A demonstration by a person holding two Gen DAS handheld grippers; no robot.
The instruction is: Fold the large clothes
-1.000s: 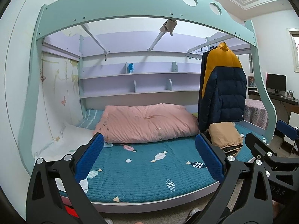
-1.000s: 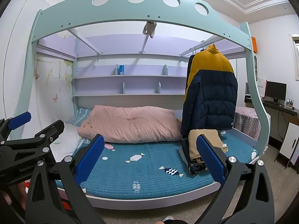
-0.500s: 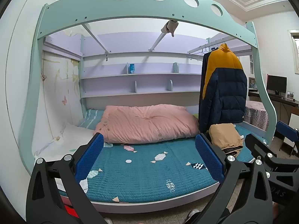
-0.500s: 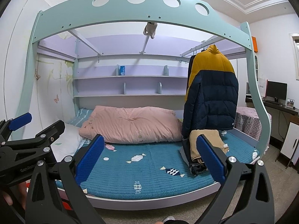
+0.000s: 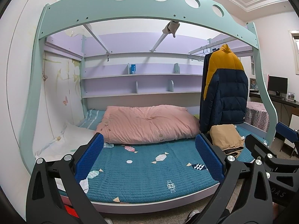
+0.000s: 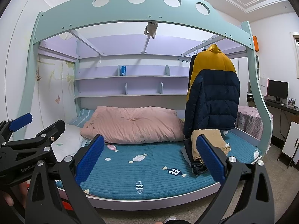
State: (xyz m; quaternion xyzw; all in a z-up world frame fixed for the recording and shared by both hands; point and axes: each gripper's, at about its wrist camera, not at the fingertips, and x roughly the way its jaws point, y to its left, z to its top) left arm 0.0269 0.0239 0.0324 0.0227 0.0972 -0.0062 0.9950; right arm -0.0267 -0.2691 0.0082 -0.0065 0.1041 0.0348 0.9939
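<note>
Left tool (image 5: 149, 155) gapes wide, empty, above the bed (image 5: 142, 169). Right tool (image 6: 150, 156) spreads wide too, holding nothing. At two o'clock, the folded clothes (image 6: 209, 143) sit beneath the hanging jacket (image 6: 213, 93).

Both fisheye views are bright and evenly lit, with soft indoor light and only faint shadows under the bunk bed frame (image 5: 130, 16). Focus is sharp throughout. Straight edges bow strongly outward, and black vignetting fills the corners.
</note>
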